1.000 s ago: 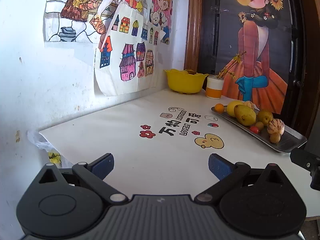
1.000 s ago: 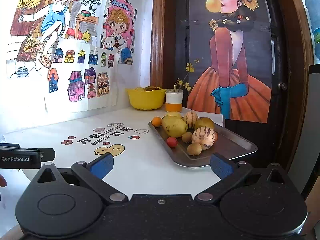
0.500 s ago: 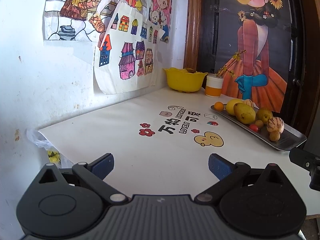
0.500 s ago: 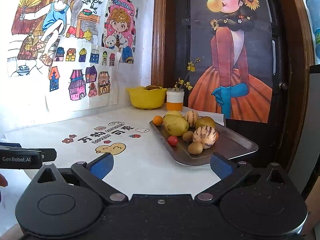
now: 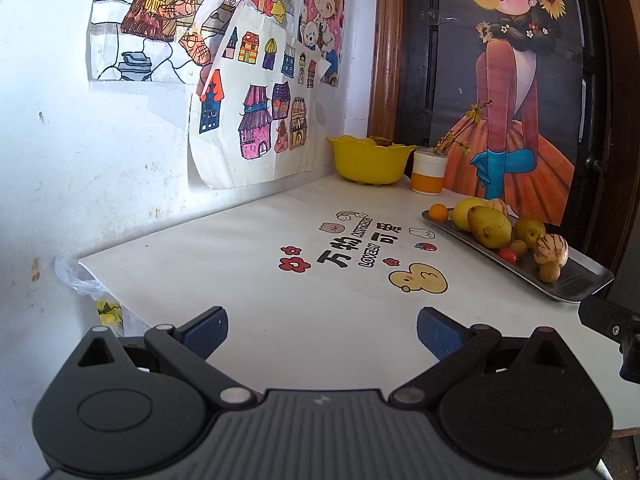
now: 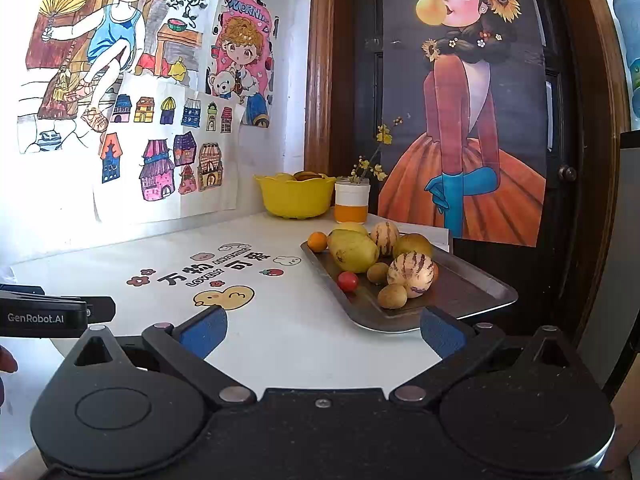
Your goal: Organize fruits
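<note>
The fruits, among them a mango (image 6: 353,250), two striped melons (image 6: 410,274), a cherry tomato (image 6: 347,281) and a small orange (image 6: 318,241), lie bunched on the steel tray (image 6: 472,284) at the worktop's (image 5: 280,304) right edge; the yellow bowl (image 6: 296,196) sits at the far corner. My left gripper (image 5: 322,326) and right gripper (image 6: 323,326) hang with jaws wide, holding nothing. Sorted already or awaiting sorting, I cannot judge.
</note>
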A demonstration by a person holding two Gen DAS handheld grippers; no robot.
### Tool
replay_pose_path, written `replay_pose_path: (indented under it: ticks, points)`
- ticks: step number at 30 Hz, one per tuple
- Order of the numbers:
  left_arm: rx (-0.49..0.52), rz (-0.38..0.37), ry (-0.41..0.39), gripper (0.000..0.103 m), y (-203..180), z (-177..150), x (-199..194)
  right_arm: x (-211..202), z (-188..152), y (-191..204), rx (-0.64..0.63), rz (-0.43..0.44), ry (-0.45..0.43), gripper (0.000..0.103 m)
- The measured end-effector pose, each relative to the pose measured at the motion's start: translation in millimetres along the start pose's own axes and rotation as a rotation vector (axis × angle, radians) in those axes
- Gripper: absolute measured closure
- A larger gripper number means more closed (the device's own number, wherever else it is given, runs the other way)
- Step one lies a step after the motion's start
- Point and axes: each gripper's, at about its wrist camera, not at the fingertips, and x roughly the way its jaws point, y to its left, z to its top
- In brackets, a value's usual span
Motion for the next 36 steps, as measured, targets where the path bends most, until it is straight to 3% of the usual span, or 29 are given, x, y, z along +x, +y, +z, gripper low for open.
replay_pose_path:
  ticks: [36]
  points:
    - [0.017, 0.004, 0.010, 0.000, -2.3, -1.7, -3.6, -1.0, -0.4, 4.9, -0.005, 0.003, -0.001, 0.001]
